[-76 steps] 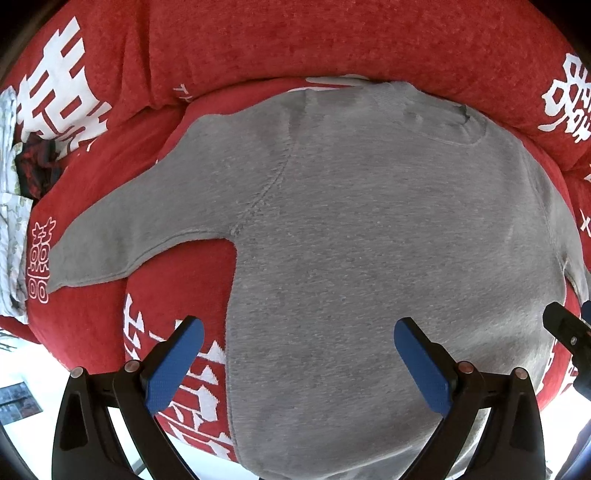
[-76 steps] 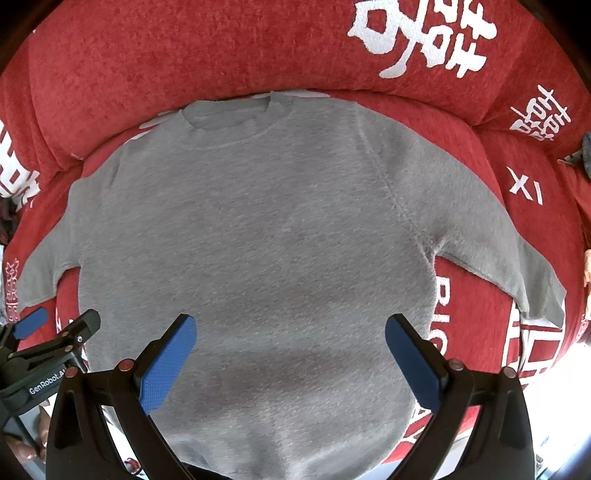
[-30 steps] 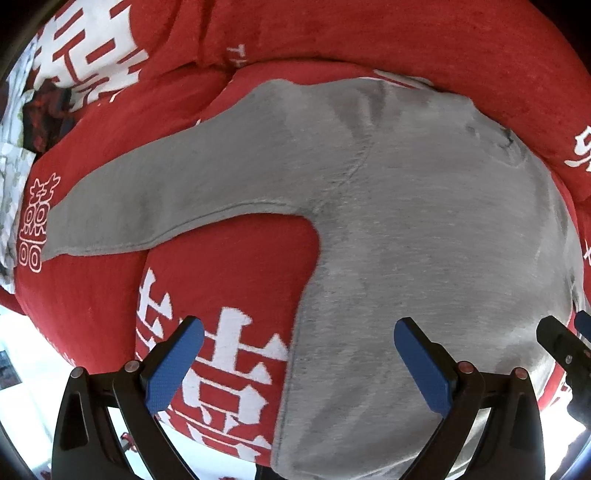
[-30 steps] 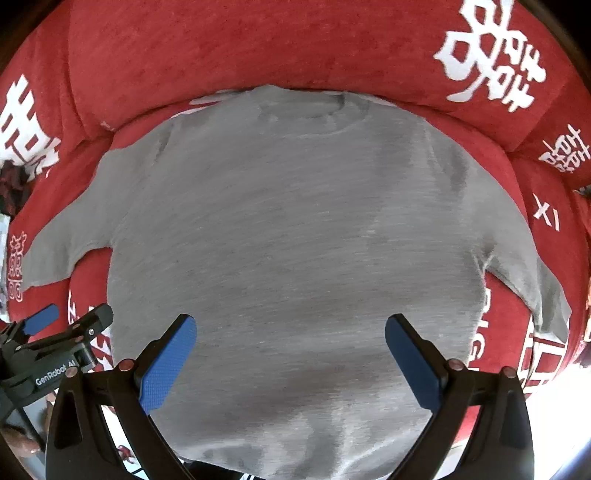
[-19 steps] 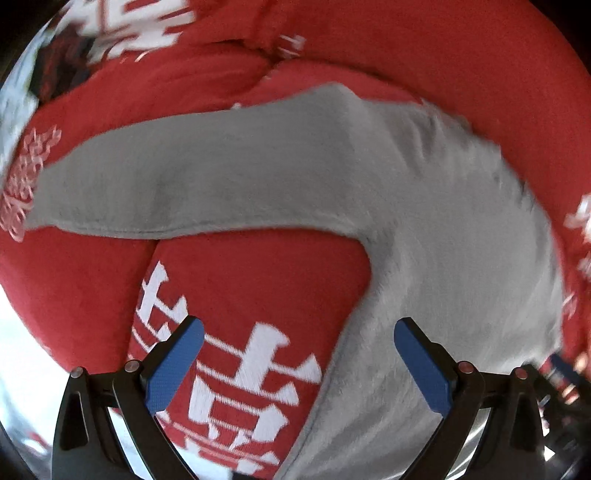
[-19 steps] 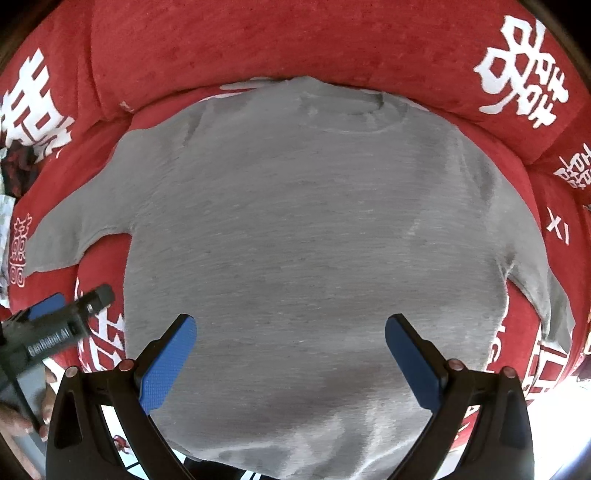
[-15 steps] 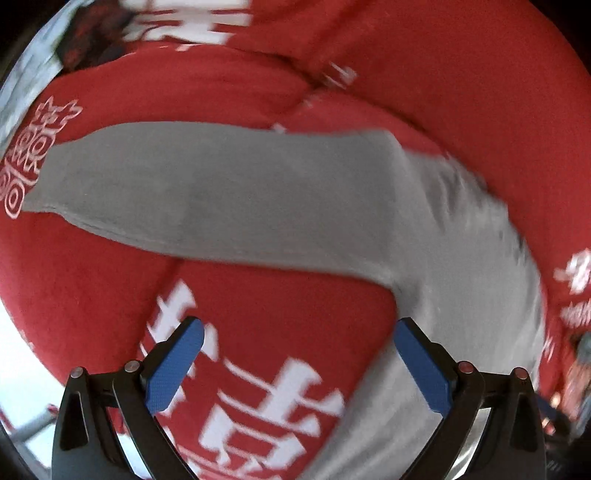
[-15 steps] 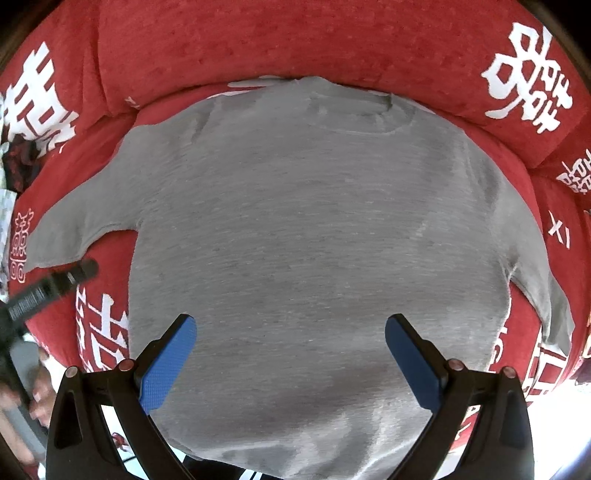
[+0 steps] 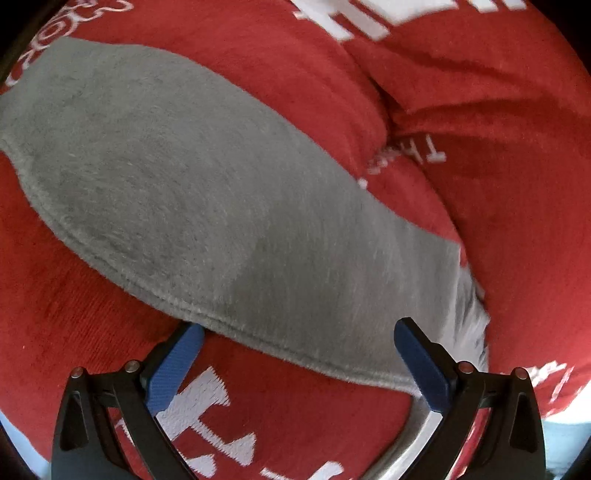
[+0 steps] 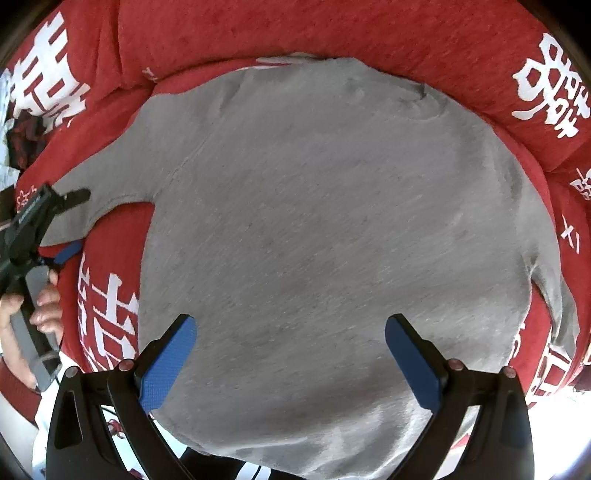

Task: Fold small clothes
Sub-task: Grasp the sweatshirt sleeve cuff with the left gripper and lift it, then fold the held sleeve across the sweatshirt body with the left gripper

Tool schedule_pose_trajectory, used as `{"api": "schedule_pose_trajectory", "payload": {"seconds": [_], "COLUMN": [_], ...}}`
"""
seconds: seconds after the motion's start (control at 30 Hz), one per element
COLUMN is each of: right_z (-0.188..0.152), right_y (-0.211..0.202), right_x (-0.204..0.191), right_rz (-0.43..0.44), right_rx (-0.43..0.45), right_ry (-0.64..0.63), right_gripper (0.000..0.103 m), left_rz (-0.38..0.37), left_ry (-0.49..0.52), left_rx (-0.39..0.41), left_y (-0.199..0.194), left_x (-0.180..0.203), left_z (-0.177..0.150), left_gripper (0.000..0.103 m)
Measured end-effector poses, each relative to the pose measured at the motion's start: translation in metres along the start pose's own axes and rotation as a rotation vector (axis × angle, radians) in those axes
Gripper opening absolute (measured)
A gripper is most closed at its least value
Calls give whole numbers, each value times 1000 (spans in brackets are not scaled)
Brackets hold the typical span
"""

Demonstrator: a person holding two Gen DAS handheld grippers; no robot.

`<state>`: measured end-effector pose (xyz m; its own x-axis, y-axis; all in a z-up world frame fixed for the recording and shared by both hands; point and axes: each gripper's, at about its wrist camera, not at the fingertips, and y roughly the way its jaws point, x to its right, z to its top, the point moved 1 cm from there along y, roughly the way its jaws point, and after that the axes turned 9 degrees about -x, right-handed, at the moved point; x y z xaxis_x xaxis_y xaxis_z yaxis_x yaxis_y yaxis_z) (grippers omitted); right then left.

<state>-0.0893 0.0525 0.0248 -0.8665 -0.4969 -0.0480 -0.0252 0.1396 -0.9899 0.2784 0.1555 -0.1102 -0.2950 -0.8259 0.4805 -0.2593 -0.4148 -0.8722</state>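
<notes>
Grey fleece, soft and a little fuzzy — the sweater [image 10: 325, 229] lies flat and face-up on the red cushion [image 10: 332, 33], its collar toward the backrest and its hem hanging off the front edge nearest us, so its long axis runs from us straight to the back. Each sleeve lies out to its own side; the left sleeve [image 9: 192, 206] slants down across the seat, cuff end farthest from the body.

We hold our left gripper [image 9: 295, 365] with its jaws wide apart, straddling the sleeve's lower seam, one blue pad apparently tucked at the edge and the other over the cloth near the armpit; nothing is pinched yet. Our right gripper [image 10: 291, 354] hovers over the lower body, likewise spread and empty.

The risks, as we judge them: closing here could catch the plush cushion cover together with the sleeve, or grab only the seam — then the thin cloth slips out mid-fold. Pulling the sleeve across with the body unpinned could drag the whole sweater askew, or tip the overhanging hem off the front.
</notes>
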Motion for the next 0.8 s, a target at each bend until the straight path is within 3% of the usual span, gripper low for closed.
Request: {"api": "schedule_pose_trajectory", "payload": {"seconds": [0.1, 0.17, 0.2, 0.23, 0.37, 0.5, 0.67, 0.8], "right_z": [-3, -6, -7, -9, -14, -18, -20, -23], "right_y": [-1, -3, -4, -5, -6, -7, -17, -27], "right_x": [-4, -4, -4, -2, 6, 22, 51, 87], "right_rz": [2, 6, 7, 9, 22, 45, 72, 83], "right_rx": [2, 11, 16, 20, 23, 31, 58, 90], "right_ry": [3, 5, 8, 12, 29, 52, 93, 148], "right_gripper": [102, 102, 102, 102, 102, 102, 102, 102], "left_rz": [68, 102, 114, 124, 162, 196, 108, 4], "left_ry": [11, 37, 50, 74, 174, 341, 585, 779], "left_rx": [84, 105, 109, 111, 172, 265, 309, 259], "left_y": [-10, -11, -11, -11, -32, -57, -68, -47], "left_x": [4, 7, 7, 8, 22, 74, 175, 253], "left_z": [-1, 1, 2, 4, -3, -17, -55, -107], "left_gripper": [74, 37, 26, 9, 9, 9, 9, 9]}}
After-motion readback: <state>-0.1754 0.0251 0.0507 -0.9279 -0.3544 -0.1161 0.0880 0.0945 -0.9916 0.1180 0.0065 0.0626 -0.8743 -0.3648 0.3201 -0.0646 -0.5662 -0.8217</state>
